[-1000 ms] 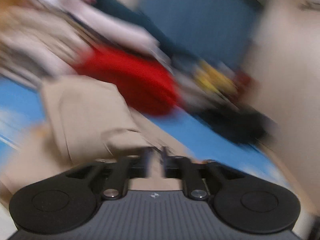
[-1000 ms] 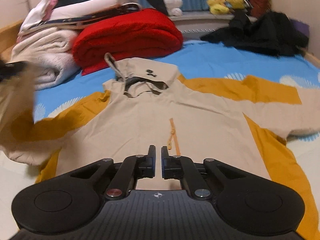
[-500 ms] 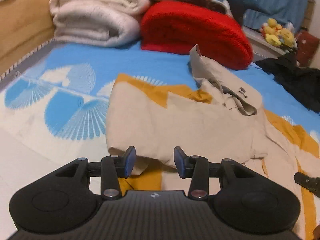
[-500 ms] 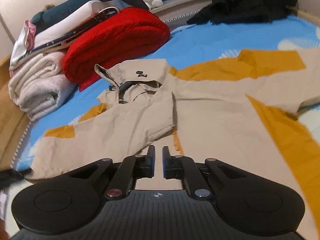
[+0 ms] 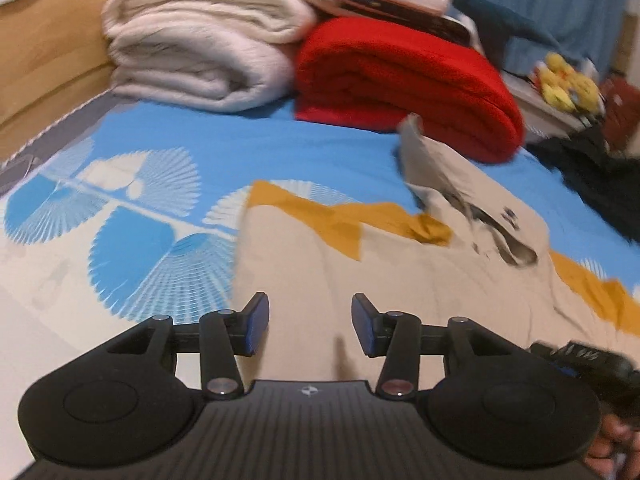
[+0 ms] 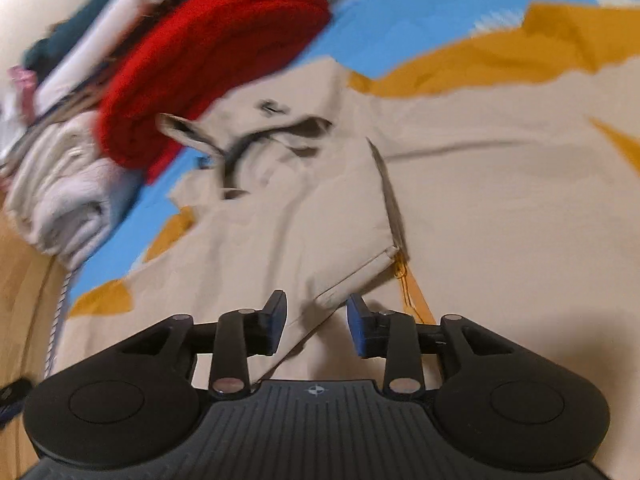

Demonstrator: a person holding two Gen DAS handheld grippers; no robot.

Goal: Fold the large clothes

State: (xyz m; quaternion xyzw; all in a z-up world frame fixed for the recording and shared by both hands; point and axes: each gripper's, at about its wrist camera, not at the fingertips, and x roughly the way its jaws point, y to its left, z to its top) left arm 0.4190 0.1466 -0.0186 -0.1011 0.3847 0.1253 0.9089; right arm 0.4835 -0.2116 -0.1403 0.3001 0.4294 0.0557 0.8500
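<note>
A beige hooded jacket with mustard-yellow panels (image 5: 400, 280) lies spread on the blue bed sheet (image 5: 140, 208), hood (image 5: 472, 200) towards the blankets. One sleeve is folded across the jacket (image 6: 500, 200), and its cuff (image 6: 360, 272) ends just ahead of my right gripper (image 6: 316, 322). That gripper's jaws are opening; the cuff edge runs under the gap, but the pads do not press it. My left gripper (image 5: 310, 328) hovers over the folded beige cloth, jaws opening, nothing between them. The right gripper (image 5: 580, 364) also shows at the left wrist view's lower right.
A rolled red blanket (image 5: 400, 80) and a stack of white blankets (image 5: 200, 48) lie beyond the hood. Black clothing (image 5: 592, 168) and yellow plush toys (image 5: 564, 84) sit at the far right. A wooden bed frame (image 5: 40, 52) borders the left side.
The sleeve was carried over and laid across the jacket's body, and my left gripper let it go. My right gripper dropped towards the cuff, rolled, and went from shut to open.
</note>
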